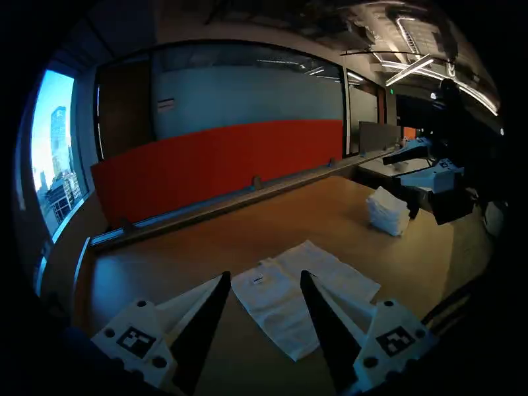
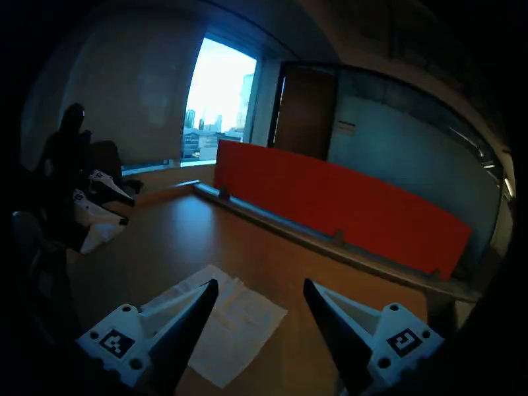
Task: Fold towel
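The left gripper hangs released, fingers wide apart, over the wooden table. Just beyond its tips the white towel lies flat, well short of the far edge with its orange partition. A stack of folded towels sits toward the table's right edge. In the right gripper view, the right gripper is likewise spread open, and the towel lies flat below its left finger.

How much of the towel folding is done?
A white stack that looks like folded towels sits aside. This towel lies flat on the table, not gripped. The left gripper and right gripper hover open near it. Folding it looks yet to start.
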